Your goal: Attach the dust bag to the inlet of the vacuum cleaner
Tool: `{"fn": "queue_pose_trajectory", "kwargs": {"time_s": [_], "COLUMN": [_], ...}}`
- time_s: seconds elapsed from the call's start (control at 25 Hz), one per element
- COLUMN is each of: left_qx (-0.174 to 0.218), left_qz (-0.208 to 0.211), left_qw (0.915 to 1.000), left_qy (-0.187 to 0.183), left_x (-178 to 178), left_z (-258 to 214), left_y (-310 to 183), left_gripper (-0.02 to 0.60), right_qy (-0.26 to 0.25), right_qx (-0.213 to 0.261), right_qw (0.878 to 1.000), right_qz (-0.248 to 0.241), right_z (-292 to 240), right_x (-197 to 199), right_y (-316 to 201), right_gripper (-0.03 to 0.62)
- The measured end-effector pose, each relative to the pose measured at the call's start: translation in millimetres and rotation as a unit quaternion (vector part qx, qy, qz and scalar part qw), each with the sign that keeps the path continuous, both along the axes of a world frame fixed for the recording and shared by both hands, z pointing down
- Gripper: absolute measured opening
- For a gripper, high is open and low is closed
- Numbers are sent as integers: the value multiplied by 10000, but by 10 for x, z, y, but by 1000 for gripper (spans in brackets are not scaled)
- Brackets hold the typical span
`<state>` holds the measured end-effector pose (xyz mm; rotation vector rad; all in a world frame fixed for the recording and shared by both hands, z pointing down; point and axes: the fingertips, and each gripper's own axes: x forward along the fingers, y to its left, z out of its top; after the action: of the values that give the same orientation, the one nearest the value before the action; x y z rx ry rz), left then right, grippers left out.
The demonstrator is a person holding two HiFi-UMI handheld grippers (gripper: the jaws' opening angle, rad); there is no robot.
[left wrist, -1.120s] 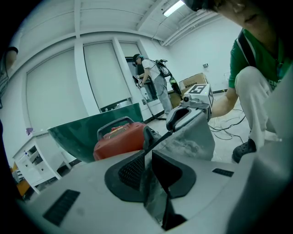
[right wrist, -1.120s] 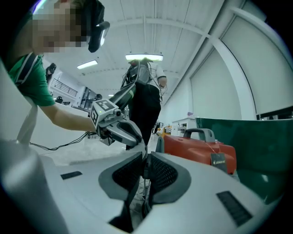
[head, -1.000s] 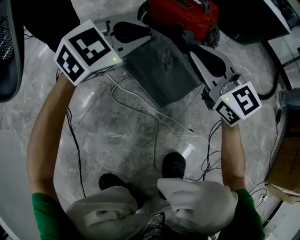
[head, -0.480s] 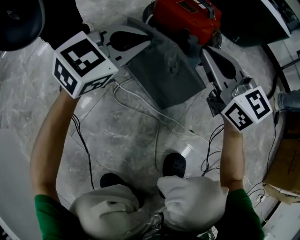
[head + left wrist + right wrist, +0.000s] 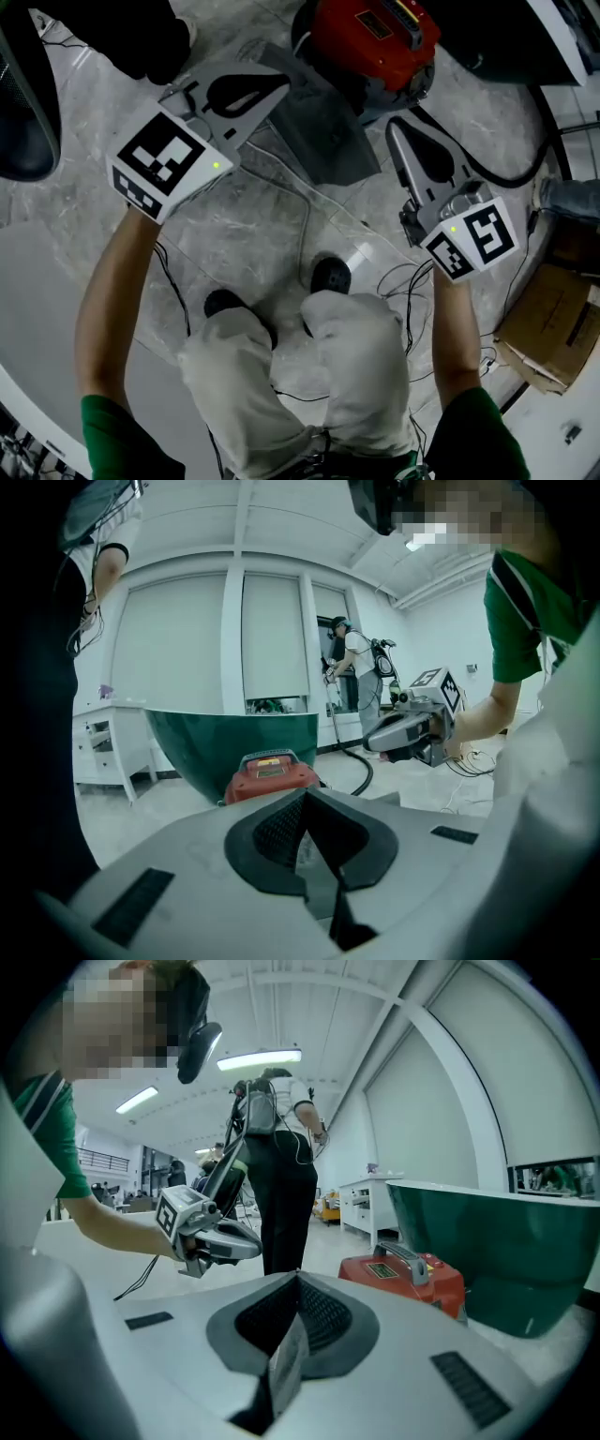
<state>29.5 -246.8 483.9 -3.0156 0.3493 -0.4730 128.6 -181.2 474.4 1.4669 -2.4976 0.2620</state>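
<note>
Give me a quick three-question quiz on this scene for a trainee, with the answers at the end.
1. True or false: the red vacuum cleaner stands on a table.
2. What are the left tongs and the right tongs both clamped on? A) a cable B) the grey dust bag C) a broom
3. Fill in: the person's sleeves are ___.
Key: 1 false, it stands on the floor; 2 B; 3 green.
</note>
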Motion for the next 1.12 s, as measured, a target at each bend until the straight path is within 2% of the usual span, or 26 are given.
{"fn": "queue_pose_trajectory", "kwargs": {"time_s": [0.44,0.64,0.84,0.96,1.12], "left_qx": [-777,-1113,-1475,-1653,-1629], "left_qz": [-531,-935,-1262,-1178,-1056], "left_qw": [9955,9894,9807,9788,9806], "left_qy": [-94,24,235,255,272], "left_x": [-333,-459,-486,-445,-391], "left_z": [-1640,-2507,-3421,-3896,-4545], "left_y": [631,909,1209,1459,1629], "left_gripper": [3,3,3,3,3], "right_qy": [50,64,-161,-219,-237], "right_qx": [-504,-583,-724,-783,-744], "right_qw": [9984,9971,9945,9935,9933], "right_qz": [264,481,739,792,856], "right_z": [-1696,-2580,-3487,-3980,-4626], "right_x": [-305,-383,-409,-472,-495], "right_y": [616,840,996,1097,1205], "right_gripper": [8,8,8,8,8]}}
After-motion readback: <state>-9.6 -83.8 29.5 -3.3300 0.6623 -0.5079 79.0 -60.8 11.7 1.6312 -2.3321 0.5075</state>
